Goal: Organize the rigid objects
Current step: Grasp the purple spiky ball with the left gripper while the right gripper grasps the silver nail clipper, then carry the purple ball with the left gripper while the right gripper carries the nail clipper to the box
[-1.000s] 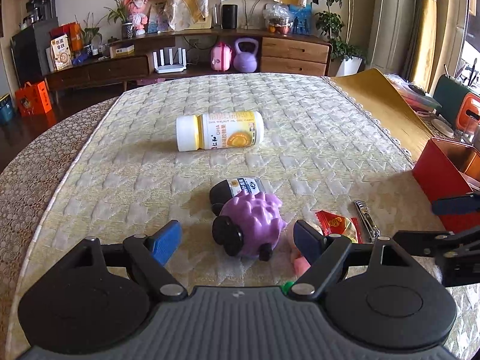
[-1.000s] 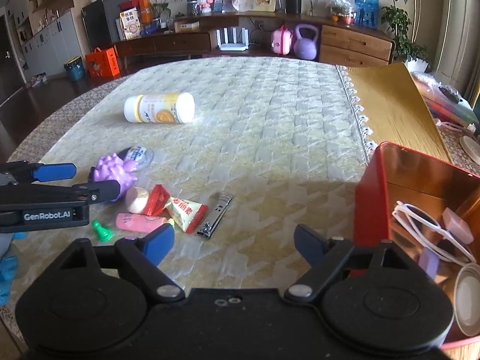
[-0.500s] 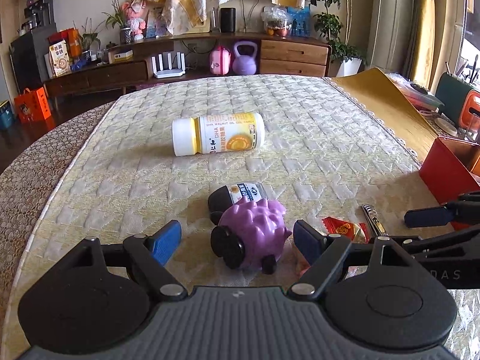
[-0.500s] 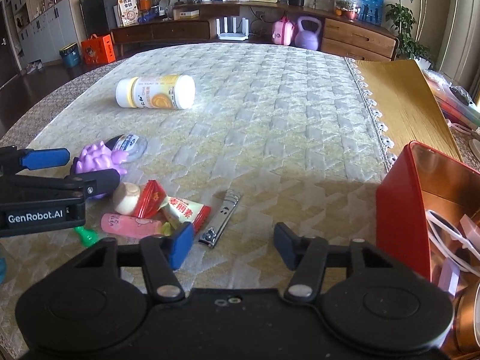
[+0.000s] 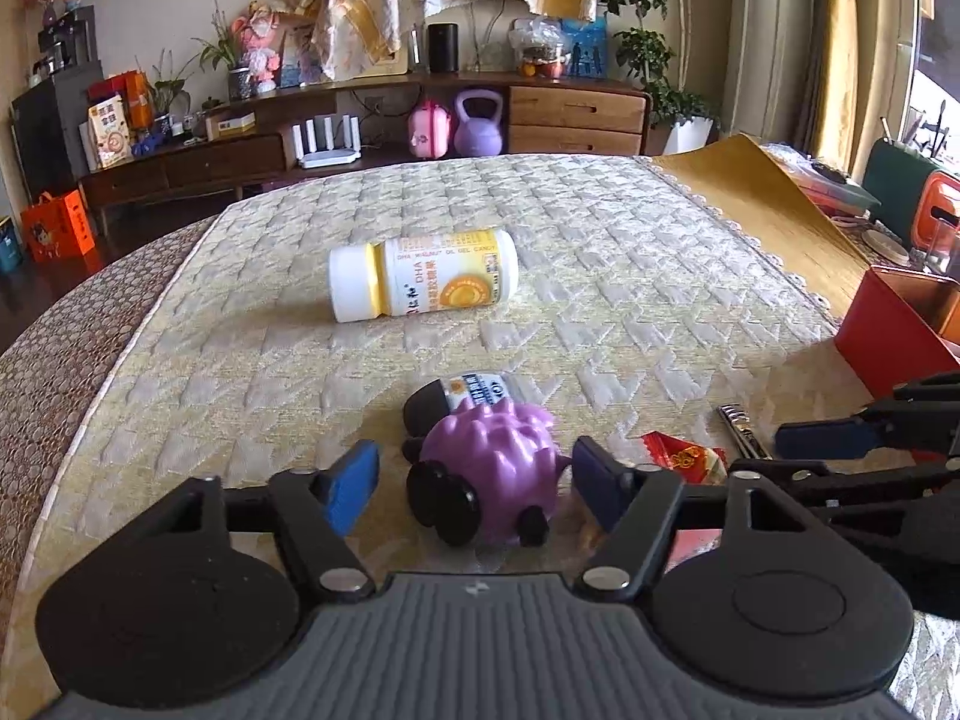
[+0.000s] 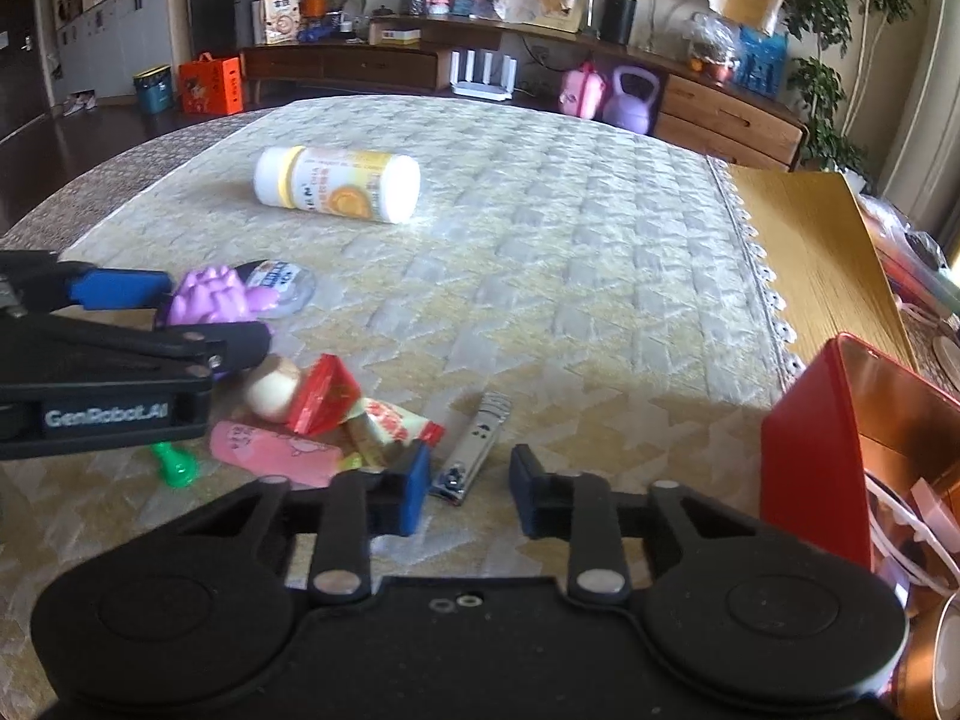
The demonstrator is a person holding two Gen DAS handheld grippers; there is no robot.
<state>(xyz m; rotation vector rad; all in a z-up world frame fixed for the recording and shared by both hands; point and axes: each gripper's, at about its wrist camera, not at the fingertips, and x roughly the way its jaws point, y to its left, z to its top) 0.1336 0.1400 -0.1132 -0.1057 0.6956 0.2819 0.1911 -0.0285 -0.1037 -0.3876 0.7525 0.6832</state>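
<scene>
A purple spiky toy sheep [image 5: 489, 477] with black head and feet lies on the quilted tablecloth between the fingers of my open left gripper [image 5: 474, 489]; it also shows in the right wrist view [image 6: 213, 300]. My right gripper [image 6: 468, 489] is open, its fingers either side of the near end of a metal nail clipper [image 6: 474, 447]. The left gripper [image 6: 114, 348] shows in the right wrist view. A yellow and white bottle [image 5: 423, 282] lies on its side further back. A red tin box [image 6: 840, 450] stands at the right with white glasses inside.
A black-capped small jar [image 5: 462, 399] lies behind the sheep. Red snack packets [image 6: 354, 408], a pink tube [image 6: 270, 453], a cream ball [image 6: 273, 390] and a green piece [image 6: 174, 468] lie in a cluster. A bare wooden tabletop [image 6: 810, 258] lies right of the cloth.
My left gripper has moved forward so the sheep sits between its fingers. My right gripper has moved left and forward to the nail clipper and its fingers have narrowed.
</scene>
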